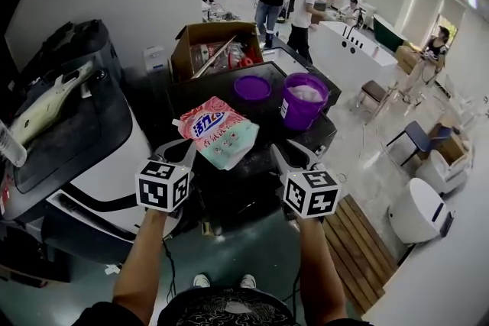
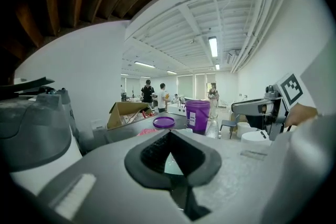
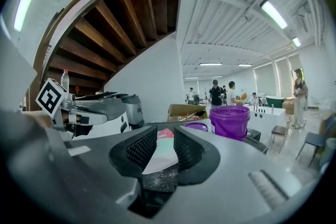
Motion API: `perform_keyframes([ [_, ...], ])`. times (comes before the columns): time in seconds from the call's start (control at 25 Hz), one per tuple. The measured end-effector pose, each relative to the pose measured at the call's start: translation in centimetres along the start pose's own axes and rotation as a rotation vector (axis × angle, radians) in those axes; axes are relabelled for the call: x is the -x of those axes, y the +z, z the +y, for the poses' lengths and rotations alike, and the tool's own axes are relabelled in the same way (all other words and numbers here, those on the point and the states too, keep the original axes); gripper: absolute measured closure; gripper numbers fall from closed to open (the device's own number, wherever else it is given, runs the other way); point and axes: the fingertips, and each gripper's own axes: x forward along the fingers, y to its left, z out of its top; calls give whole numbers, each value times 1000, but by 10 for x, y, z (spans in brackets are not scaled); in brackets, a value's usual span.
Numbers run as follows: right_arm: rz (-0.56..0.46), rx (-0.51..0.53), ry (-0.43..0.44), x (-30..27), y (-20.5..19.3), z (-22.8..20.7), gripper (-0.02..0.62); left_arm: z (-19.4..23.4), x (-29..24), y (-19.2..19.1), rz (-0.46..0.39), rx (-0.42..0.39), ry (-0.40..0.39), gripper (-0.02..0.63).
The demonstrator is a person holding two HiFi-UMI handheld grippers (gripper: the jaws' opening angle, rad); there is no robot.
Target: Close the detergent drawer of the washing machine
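The dark washing machine stands in front of me; its front below the grippers lies in shadow, so I cannot make out the detergent drawer. A pink detergent bag, a purple bucket and a purple lid rest on its top. My left gripper hovers at the top's near edge by the bag; its pads meet at the tips, with nothing held. My right gripper hangs level with it to the right, jaws a narrow gap apart around nothing. Each gripper shows in the other's view.
An open cardboard box of clutter sits at the machine's back. A grey and white appliance stands close on the left. Wooden decking, white fixtures and a chair lie to the right. People stand far behind.
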Motion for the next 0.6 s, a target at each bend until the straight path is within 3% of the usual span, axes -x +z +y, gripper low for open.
perform_keyframes([
  [0.36, -4, 67, -52, 10, 13, 12, 565, 2, 3, 5, -18, -15, -40, 606],
  [0.6, -16, 83, -75, 15, 14, 16, 569, 6, 7, 7, -30, -16, -42, 606],
])
